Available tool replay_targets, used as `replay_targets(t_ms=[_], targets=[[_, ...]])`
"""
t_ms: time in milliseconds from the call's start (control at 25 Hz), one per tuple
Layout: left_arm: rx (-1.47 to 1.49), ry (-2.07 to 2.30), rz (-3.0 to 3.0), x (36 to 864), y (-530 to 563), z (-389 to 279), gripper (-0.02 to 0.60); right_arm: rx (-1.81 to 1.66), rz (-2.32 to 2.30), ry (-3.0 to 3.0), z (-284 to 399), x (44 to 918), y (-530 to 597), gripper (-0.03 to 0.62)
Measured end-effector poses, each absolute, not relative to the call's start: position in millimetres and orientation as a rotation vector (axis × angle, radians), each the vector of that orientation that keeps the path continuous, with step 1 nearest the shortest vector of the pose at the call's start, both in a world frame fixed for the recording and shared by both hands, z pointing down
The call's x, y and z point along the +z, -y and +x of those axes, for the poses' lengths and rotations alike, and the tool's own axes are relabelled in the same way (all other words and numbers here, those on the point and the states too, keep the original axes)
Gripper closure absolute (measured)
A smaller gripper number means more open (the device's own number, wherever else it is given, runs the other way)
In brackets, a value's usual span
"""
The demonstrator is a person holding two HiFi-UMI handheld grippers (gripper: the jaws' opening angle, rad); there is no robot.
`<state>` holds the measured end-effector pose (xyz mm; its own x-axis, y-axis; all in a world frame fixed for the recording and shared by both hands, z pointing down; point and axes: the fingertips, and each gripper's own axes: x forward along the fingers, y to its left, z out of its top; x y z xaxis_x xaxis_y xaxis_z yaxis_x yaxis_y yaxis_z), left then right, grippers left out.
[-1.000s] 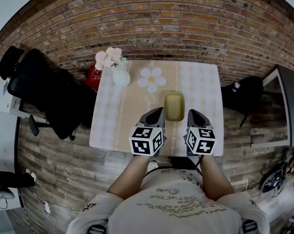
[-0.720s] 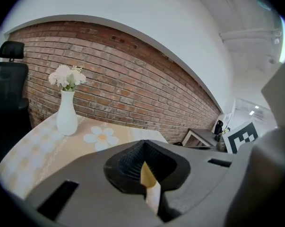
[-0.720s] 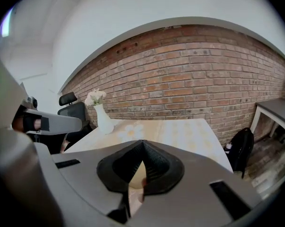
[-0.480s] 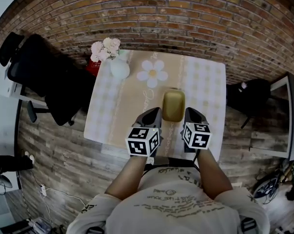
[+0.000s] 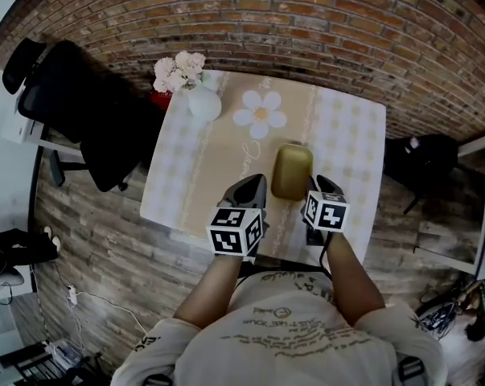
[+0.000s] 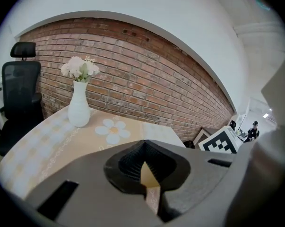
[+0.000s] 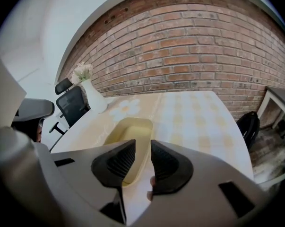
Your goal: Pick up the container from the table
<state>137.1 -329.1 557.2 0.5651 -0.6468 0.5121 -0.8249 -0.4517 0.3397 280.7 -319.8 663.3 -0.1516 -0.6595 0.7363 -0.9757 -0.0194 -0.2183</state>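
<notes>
An olive-yellow oblong container lies open on the checked tablecloth near the table's front right. In the right gripper view the container sits just past my right gripper. Its jaws are opening, and the container's right rim shows through the gap without the pads pressing on it. In the head view my right gripper is at the container's near right corner. My left gripper hovers to the container's near left. In its own view the left gripper has its jaws together with nothing in them.
A white vase of pale flowers stands at the far left of the table, beside a daisy print. A black office chair is to the left, a dark bag to the right, and a brick wall behind.
Both grippers have sunk towards the table. The right one has come up beside the container's near right corner. The container has not moved.
</notes>
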Motion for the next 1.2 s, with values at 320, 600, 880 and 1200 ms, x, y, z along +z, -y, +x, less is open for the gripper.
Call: replay_targets(t_ms=[320, 600, 880, 1200], targets=[[0.431, 1.199, 2.194, 566, 335, 135, 0.578, 1.121, 1.636, 1.762, 284, 692, 322, 0.488], [0.443, 1.217, 2.176, 570, 337, 138, 0.578, 1.189, 1.578, 1.732, 282, 710, 326, 0.488], [0.442, 1.248, 2.150, 572, 334, 127, 0.578, 1.231, 1.548, 1.690, 277, 722, 327, 0.540], [0.427, 1.256, 2.139, 574, 331, 115, 0.578, 1.125, 1.577, 1.705, 273, 717, 334, 0.585]])
